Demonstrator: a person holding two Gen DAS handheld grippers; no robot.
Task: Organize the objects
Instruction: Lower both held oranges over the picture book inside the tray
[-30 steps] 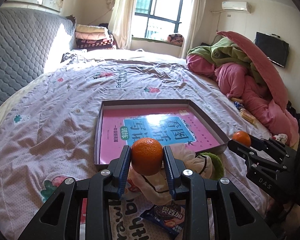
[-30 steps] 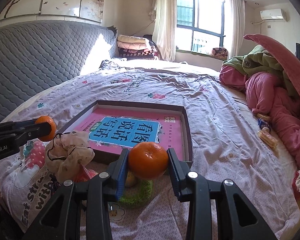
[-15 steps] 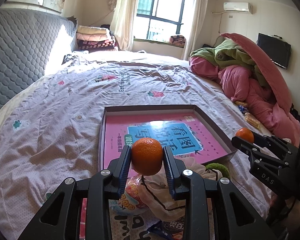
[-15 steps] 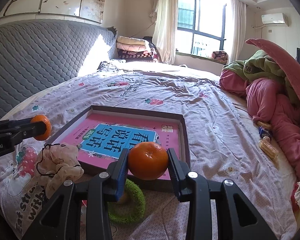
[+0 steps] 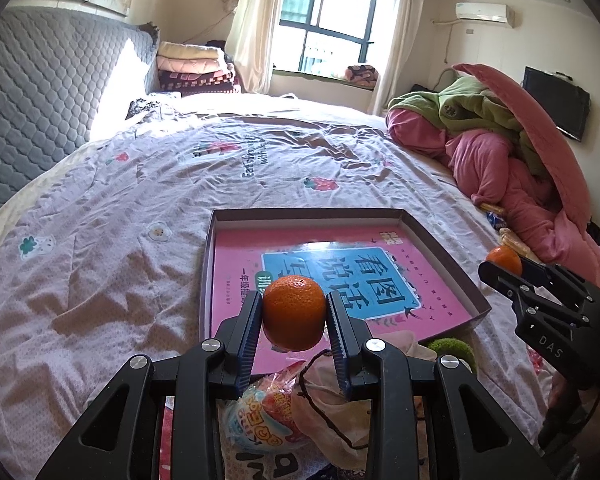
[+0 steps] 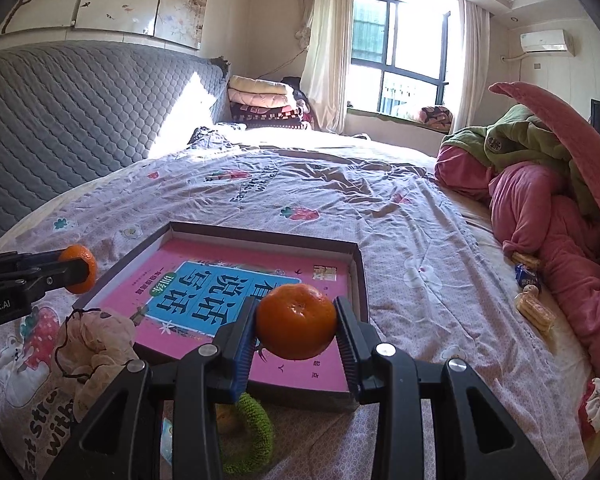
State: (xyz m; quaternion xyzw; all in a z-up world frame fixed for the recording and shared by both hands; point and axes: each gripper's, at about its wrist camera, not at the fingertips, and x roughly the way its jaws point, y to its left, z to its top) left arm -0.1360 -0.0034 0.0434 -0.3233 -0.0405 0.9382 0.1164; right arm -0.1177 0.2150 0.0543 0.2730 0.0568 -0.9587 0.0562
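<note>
My left gripper is shut on an orange tangerine and holds it over the near left edge of a shallow brown tray that has a pink book in it. My right gripper is shut on a second tangerine above the tray's near right part. Each gripper shows in the other's view: the right one at the tray's right, the left one at its left.
The tray lies on a bed with a flowered sheet. In front of it lie a beige scrunchie, a green crocheted ring and a snack packet. Pink and green quilts are piled on the right, with wrapped snacks beside them.
Both grippers have moved forward and up with their tangerines, from over the clutter in front of the tray to over the tray's near edge.
</note>
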